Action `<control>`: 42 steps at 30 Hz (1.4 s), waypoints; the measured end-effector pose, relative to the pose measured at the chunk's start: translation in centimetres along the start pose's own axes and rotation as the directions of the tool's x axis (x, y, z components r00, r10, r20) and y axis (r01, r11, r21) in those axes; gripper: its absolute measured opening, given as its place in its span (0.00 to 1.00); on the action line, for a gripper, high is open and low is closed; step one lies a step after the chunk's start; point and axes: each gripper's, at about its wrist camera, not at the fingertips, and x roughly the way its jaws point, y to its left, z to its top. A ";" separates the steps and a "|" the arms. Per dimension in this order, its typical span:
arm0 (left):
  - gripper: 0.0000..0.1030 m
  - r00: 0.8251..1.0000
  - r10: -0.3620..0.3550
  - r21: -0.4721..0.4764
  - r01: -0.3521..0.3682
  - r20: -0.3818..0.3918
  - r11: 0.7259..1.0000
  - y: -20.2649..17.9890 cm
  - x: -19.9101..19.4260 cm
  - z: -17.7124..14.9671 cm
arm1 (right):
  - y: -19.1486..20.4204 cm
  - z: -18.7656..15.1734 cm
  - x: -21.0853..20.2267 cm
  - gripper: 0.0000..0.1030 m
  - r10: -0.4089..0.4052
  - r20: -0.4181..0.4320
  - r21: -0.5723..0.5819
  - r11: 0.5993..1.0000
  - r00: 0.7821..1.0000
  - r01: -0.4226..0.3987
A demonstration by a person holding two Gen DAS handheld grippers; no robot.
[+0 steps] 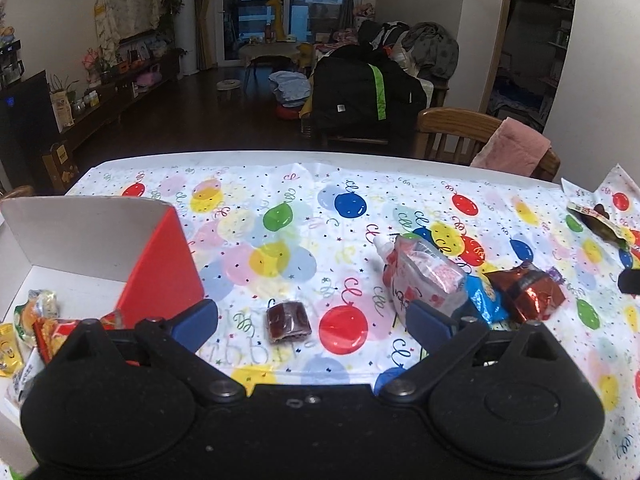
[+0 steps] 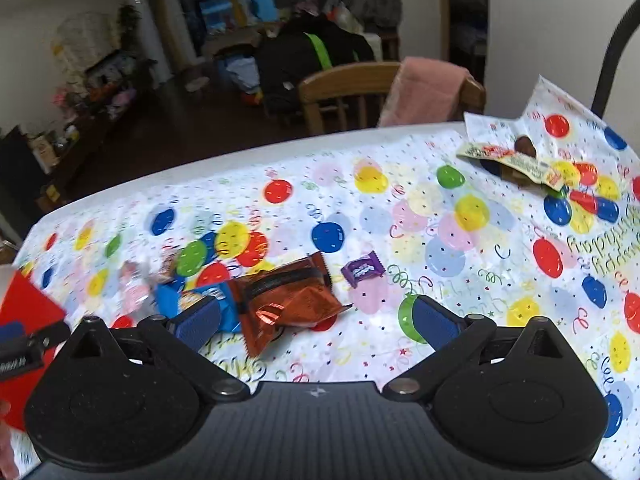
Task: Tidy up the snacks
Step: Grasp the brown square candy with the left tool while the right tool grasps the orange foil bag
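My left gripper (image 1: 312, 326) is open and empty just above the table, with a small dark red snack square (image 1: 288, 321) between its fingers. A red and white box (image 1: 92, 248) holding several snacks stands to its left. A pink spouted pouch (image 1: 420, 276), a blue packet (image 1: 486, 300) and a shiny brown-red packet (image 1: 528, 290) lie to the right. My right gripper (image 2: 316, 324) is open and empty, with the brown-red packet (image 2: 284, 304) between its fingers. The blue packet (image 2: 200, 296) and a small purple candy (image 2: 362, 269) lie beside it.
A balloon-print cloth (image 1: 280, 240) covers the table. A green and brown snack bag (image 2: 516, 160) lies at the far right, also seen in the left wrist view (image 1: 600, 222). A wooden chair with a pink towel (image 2: 420, 92) stands behind the table. The box's red corner (image 2: 24, 320) shows at left.
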 end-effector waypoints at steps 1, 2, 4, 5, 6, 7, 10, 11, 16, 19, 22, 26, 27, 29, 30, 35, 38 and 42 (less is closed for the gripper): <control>0.96 1.000 0.004 -0.002 -0.004 -0.004 1.000 -0.1 0.3 0.0 | -0.1 0.2 0.6 1.00 -0.008 -0.011 0.024 1.000 1.000 0.008; 0.95 1.000 0.007 -0.005 -0.007 -0.008 1.000 -0.2 0.6 0.0 | -0.2 0.5 1.3 1.00 -0.009 -0.025 0.055 0.998 1.000 0.010; 0.93 1.000 0.009 -0.013 -0.010 -0.018 1.000 -0.1 1.3 0.0 | -0.4 0.9 2.8 1.00 -0.018 -0.061 0.134 0.991 0.998 0.026; 0.92 1.000 0.009 -0.016 -0.010 -0.022 1.000 -0.1 1.5 0.0 | -0.5 1.1 3.5 1.00 -0.021 -0.076 0.169 0.985 0.997 0.033; 0.92 1.000 0.009 -0.018 -0.009 -0.024 1.000 -0.1 1.8 0.1 | -0.6 1.3 4.1 1.00 -0.022 -0.090 0.202 0.978 0.996 0.040; 0.92 1.000 0.008 -0.017 -0.009 -0.025 1.000 -0.1 2.0 0.0 | -0.7 1.4 4.7 1.00 -0.027 -0.102 0.232 0.972 0.994 0.050; 0.86 0.999 0.005 -0.011 -0.006 -0.037 1.000 -0.2 2.6 -0.1 | -0.8 1.4 6.3 0.99 -0.027 -0.142 0.312 0.947 0.990 0.070; 0.84 0.999 0.001 -0.009 -0.002 -0.044 1.000 -0.2 2.8 -0.3 | -0.8 1.4 6.8 0.99 -0.026 -0.155 0.335 0.939 0.988 0.077; 0.76 0.998 0.006 0.004 -0.006 -0.065 1.000 -0.2 4.2 -0.4 | -0.7 1.7 8.7 0.99 -0.019 -0.193 0.423 0.901 0.981 0.101; 0.74 0.997 0.007 -0.008 -0.007 -0.078 1.000 -0.1 5.0 -0.4 | -0.7 1.9 9.8 0.99 -0.012 -0.217 0.467 0.877 0.976 0.114; 0.72 0.996 0.004 -0.023 -0.006 -0.090 1.000 0.1 5.6 -0.3 | -0.3 2.2 10.6 0.99 -0.001 -0.223 0.497 0.860 0.975 0.114; 0.69 0.995 -0.003 -0.027 0.000 -0.098 1.000 0.3 6.2 -0.1 | 0.6 2.4 11.5 0.91 -0.022 -0.245 0.480 0.866 0.969 0.141; 0.68 0.995 -0.004 -0.027 0.001 -0.099 1.000 0.3 6.3 -0.1 | 0.6 2.3 11.7 0.88 -0.027 -0.254 0.481 0.864 0.967 0.150; 0.65 0.994 -0.011 -0.031 0.007 -0.105 0.999 0.3 6.7 0.1 | 0.4 2.0 11.9 0.81 -0.028 -0.264 0.490 0.857 0.964 0.159; 0.62 0.994 -0.015 -0.032 0.012 -0.110 0.999 0.3 6.9 0.1 | 0.4 1.9 12.0 0.81 -0.025 -0.271 0.490 0.857 0.962 0.160; 0.57 0.992 -0.010 -0.035 0.006 -0.124 0.999 0.4 7.7 0.1 | 0.8 1.7 12.1 0.75 -0.007 -0.267 0.469 0.873 0.964 0.136; 0.52 0.992 -0.004 -0.043 -0.001 -0.125 0.999 0.7 7.9 0.2 | 0.7 1.7 11.9 0.71 -0.003 -0.263 0.463 0.877 0.965 0.129; 0.39 0.992 0.014 -0.049 -0.020 -0.124 0.999 1.0 8.0 0.3 | 0.4 1.4 11.6 0.68 0.008 -0.253 0.466 0.877 0.968 0.114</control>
